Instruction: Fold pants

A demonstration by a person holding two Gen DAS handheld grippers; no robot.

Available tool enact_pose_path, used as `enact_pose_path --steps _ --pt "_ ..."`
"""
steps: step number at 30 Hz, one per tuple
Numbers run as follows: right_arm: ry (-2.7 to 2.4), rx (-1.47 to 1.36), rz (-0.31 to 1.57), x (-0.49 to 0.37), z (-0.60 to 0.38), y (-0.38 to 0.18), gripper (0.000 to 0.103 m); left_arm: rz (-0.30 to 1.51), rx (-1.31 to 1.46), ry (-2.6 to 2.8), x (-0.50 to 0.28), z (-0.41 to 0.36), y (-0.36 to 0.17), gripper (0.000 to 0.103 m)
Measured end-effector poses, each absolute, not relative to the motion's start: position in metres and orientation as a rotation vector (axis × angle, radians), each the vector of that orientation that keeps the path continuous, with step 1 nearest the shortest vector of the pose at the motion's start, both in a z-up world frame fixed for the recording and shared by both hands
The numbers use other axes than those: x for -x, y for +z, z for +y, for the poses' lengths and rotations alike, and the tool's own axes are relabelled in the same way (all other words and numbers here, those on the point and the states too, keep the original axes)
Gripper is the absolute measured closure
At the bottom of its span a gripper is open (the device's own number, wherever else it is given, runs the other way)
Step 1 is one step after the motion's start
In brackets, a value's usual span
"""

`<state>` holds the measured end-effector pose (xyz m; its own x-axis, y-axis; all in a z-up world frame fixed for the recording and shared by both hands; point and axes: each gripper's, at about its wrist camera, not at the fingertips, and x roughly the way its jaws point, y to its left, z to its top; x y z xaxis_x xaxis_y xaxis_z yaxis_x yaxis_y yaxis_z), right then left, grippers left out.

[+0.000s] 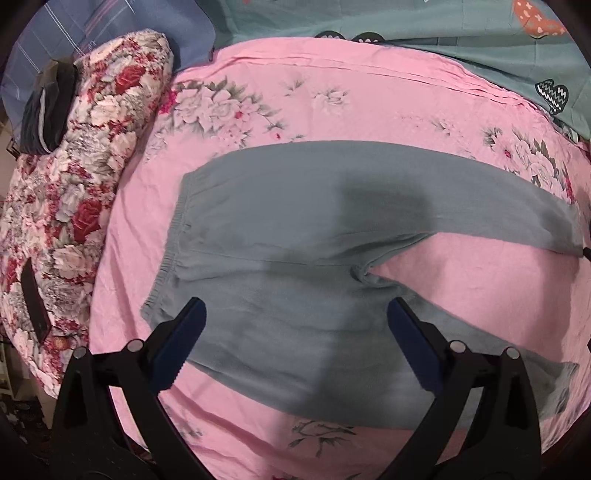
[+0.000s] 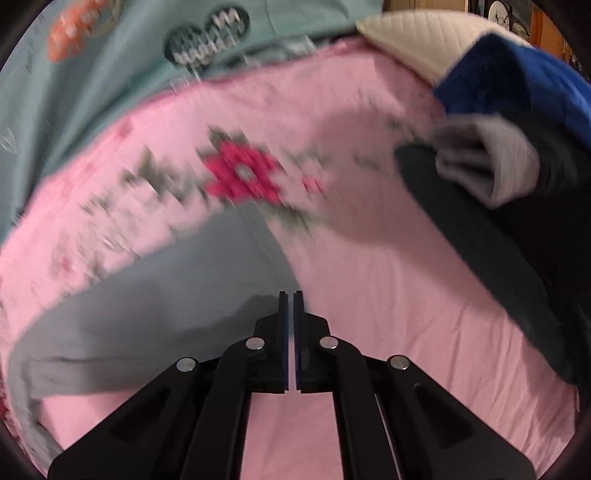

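Observation:
Grey-green pants (image 1: 295, 229) lie flat on the pink floral sheet (image 1: 332, 103), waistband to the left and both legs spread to the right. My left gripper (image 1: 295, 302) hovers open over the near leg below the waistband, with nothing between its fingers. In the blurred right wrist view, one leg of the pants (image 2: 147, 302) ends at its hem just under my right gripper (image 2: 291, 293). That gripper is shut, pads almost together with a thin slit of pink showing between them. Whether its tips pinch the hem I cannot tell.
A red floral quilt (image 1: 74, 184) with a dark flat object (image 1: 35, 302) and a dark bag (image 1: 48, 110) lies left. A teal heart-print sheet (image 1: 443, 22) lies beyond. At the right sit dark folded clothes (image 2: 480, 240), a grey cloth (image 2: 491, 158), a blue garment (image 2: 517, 85) and a white pillow (image 2: 417, 37).

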<state>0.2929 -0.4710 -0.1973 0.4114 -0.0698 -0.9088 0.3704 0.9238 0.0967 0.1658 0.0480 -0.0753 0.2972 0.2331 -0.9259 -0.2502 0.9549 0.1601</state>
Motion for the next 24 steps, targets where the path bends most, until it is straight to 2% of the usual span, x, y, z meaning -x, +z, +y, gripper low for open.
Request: enact_pose_path --steps 1,3,4,9,14,24 --pt "-0.302 -0.342 1.114 -0.284 -0.476 -0.194 0.093 1.217 -0.006 0.329 -0.161 0.052 -0.071 0.003" --pt "-0.322 -0.409 1.081 -0.267 -0.482 -0.181 0.071 1.188 -0.067 0.353 -0.152 0.064 -0.063 0.003" --pt "-0.338 -0.42 1.042 -0.257 -0.481 -0.169 0.056 1.172 -0.1 0.367 -0.148 0.074 -0.059 0.003" --pt "-0.247 -0.248 0.962 -0.23 -0.433 -0.122 0.056 1.158 -0.158 0.407 -0.152 0.142 -0.057 0.003" --pt "-0.13 -0.123 0.907 -0.201 -0.348 -0.095 0.04 1.113 -0.15 0.339 -0.181 0.198 -0.061 0.003" --pt "0.233 0.073 0.959 -0.218 -0.128 -0.07 0.04 1.095 -0.108 -0.001 -0.243 0.237 -0.098 0.003"
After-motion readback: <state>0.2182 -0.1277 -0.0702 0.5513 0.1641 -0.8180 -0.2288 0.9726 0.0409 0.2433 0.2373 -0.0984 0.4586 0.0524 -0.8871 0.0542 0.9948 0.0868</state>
